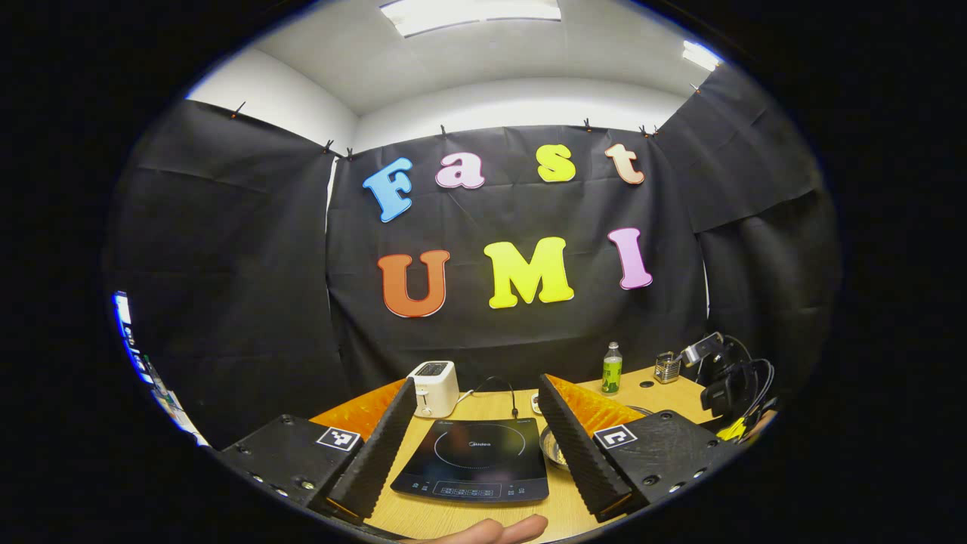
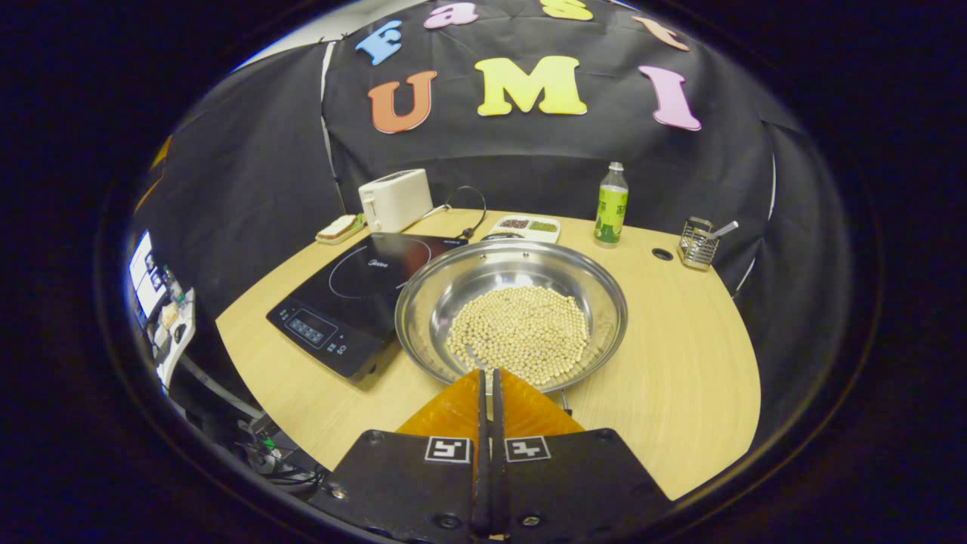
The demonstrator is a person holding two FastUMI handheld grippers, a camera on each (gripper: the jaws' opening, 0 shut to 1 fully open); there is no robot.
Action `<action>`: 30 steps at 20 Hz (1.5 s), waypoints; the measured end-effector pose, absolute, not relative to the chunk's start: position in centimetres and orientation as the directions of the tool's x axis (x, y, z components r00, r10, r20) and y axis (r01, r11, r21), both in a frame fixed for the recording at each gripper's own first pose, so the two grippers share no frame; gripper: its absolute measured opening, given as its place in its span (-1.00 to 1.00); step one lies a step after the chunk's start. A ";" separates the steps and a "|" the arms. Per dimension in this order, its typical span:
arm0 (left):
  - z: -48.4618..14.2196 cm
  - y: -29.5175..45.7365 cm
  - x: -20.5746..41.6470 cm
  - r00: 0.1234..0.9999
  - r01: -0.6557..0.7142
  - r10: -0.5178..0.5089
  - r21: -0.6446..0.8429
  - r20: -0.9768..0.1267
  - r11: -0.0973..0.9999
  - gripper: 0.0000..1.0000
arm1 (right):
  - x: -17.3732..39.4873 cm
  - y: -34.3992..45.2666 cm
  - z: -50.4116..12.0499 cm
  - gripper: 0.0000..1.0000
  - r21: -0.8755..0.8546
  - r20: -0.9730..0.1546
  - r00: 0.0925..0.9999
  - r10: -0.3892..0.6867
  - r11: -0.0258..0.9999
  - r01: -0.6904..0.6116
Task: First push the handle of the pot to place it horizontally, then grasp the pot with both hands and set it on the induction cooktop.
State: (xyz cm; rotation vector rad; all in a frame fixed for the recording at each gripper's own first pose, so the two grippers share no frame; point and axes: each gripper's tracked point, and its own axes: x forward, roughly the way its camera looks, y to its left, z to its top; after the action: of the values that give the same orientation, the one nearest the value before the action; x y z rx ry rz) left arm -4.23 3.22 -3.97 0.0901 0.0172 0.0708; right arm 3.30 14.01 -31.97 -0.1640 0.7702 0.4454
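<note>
A wide steel pot [image 2: 574,291] with pale beans in it stands on the wooden table, just right of the black induction cooktop [image 2: 355,295]. My right gripper [image 2: 487,375] is shut, its fingertips over the pot's near rim; the handle is hidden from me. In the left gripper view, my left gripper [image 1: 477,381] is open above the table, and the cooktop [image 1: 472,457] lies between its fingers. A sliver of the pot [image 1: 554,447] shows beside its right finger. Part of a hand [image 1: 491,531] shows at the bottom edge.
A white toaster [image 2: 394,199] with its cord, a plate with bread [image 2: 340,227], a small divided dish [image 2: 525,225], a green bottle [image 2: 610,205] and a wire utensil holder [image 2: 699,242] line the table's far edge. Black gear with cables [image 1: 729,389] sits at the right.
</note>
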 end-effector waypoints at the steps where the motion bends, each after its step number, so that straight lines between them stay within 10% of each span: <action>1: -4.1 3.3 -4.3 0.997 -0.070 0.072 0.083 -0.015 0.994 0.93 | 2.9 14.3 -32.8 -0.98 0.032 -0.714 0.615 0.334 0.894 -0.448; 30: -5.1 2.1 -1.7 0.999 -0.039 0.039 0.027 -0.022 0.999 0.93 | 5.6 8.3 -35.2 -0.92 0.041 -0.787 0.562 0.256 0.930 -0.365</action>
State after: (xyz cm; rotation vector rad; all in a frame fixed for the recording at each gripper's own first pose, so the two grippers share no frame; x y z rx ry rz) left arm -1.74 2.05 -5.12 0.0264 0.0227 0.0388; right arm 5.62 8.33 -35.17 -0.1318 0.9031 0.3669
